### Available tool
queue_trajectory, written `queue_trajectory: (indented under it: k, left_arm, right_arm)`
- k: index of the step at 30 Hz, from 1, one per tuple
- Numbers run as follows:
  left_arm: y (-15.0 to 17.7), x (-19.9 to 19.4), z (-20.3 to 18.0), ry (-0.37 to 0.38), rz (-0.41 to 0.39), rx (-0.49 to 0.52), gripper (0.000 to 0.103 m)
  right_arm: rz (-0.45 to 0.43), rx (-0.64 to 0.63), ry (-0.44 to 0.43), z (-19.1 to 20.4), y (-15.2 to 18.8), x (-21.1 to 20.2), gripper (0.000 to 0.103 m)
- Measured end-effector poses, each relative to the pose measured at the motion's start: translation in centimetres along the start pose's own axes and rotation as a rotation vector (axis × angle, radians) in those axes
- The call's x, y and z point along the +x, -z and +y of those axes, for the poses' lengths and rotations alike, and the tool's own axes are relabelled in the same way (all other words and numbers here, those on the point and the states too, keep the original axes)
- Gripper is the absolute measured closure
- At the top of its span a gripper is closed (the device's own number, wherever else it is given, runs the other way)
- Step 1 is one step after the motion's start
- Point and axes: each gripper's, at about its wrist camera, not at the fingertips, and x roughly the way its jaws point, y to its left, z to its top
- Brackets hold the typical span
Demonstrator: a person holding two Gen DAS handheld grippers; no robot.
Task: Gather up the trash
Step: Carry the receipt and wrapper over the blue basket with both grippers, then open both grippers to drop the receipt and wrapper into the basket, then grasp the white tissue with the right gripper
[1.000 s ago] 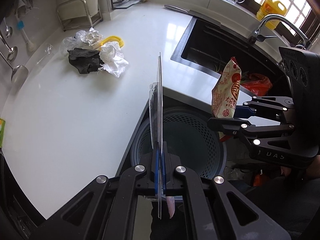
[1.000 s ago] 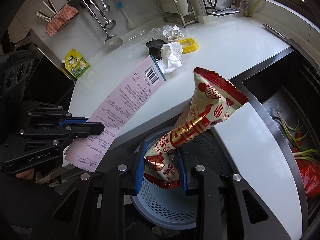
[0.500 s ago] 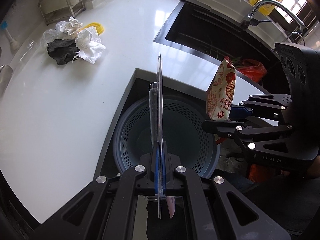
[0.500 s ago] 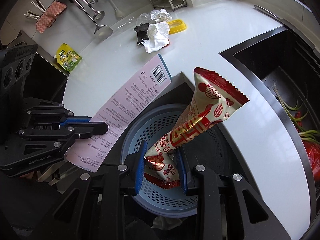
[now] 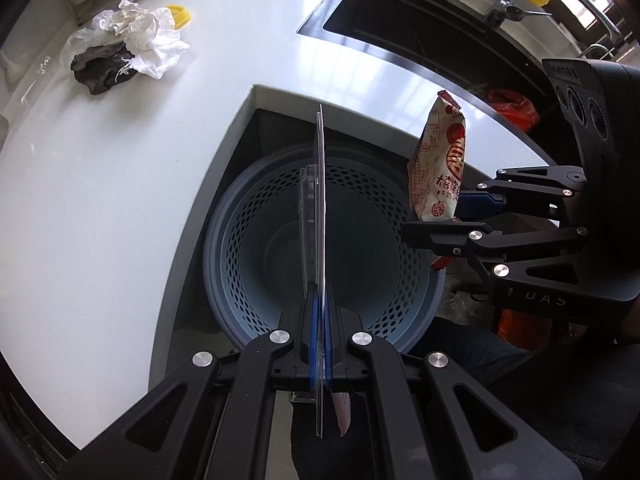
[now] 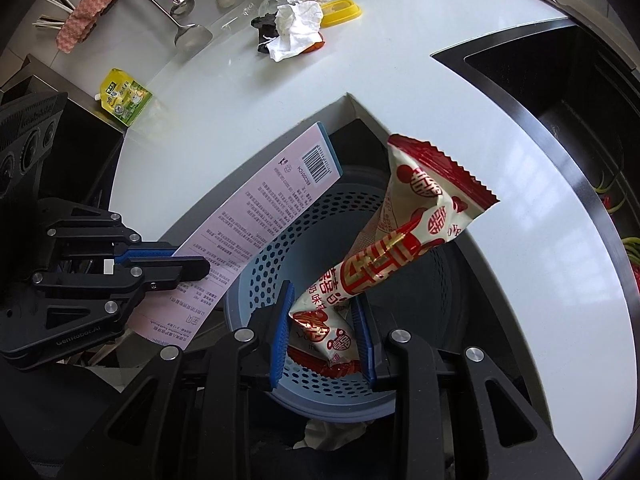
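Your left hand-held gripper [image 5: 319, 336] pinches the pink card [image 6: 256, 232] edge-on, long axis pointing away over the bin [image 5: 256, 216]; your right hand-held gripper [image 6: 324, 332] grips the snack wrapper [image 6: 400, 240], standing upward over the bin

- You get bright daylight from the window [image 5: 576, 8] top right.
- Glare patches sit on your white countertop [image 5: 100, 200].
- Fisheye bends edges hard; corners go black.
- Sharp focus, no blur; bin [image 5: 256, 248] interior is shadowed.
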Motion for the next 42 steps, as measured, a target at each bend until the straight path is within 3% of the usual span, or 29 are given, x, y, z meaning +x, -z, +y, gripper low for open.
queue_trajectory:
  k: [22, 24, 26, 28, 31, 35, 42]
  left_arm:
    - [-0.3, 1.3, 0.6, 0.008, 0.049, -0.019, 0.097]
    - [-0.3, 1.3, 0.9, 0.008, 0.049, -0.027, 0.091]
    - [-0.2, 1.0, 1.0, -0.012, 0.042, -0.035, 0.069]
    - [-0.2, 0.7, 1.2, -0.016, 0.026, -0.051, 0.059]
    - [-0.3, 0.1, 1.3, -0.033, 0.0, -0.061, 0.057]
    - [-0.8, -1.5, 1.9, -0.081, -0.075, -0.09, 0.042]
    - [-2.0, -4.9, 5.1, -0.153, -0.208, -0.173, 0.036]
  right_arm:
    - [0.045, 0.014, 0.001, -0.1, -0.3, 1.4, 0.07]
    - [0.047, 0.021, 0.002, -0.2, -0.2, 1.5, 0.067]
    - [0.045, 0.025, 0.006, -0.2, -0.1, 1.4, 0.063]
    - [0.039, 0.03, 0.011, -0.1, -0.1, 1.3, 0.055]
    - [0.028, 0.025, 0.011, 0.1, -0.1, 1.0, 0.054]
    - [-0.028, 0.008, 0.011, 0.4, -0.9, -0.2, 0.051]
    - [-0.143, -0.028, 0.0, 1.7, -5.5, -1.9, 0.046]
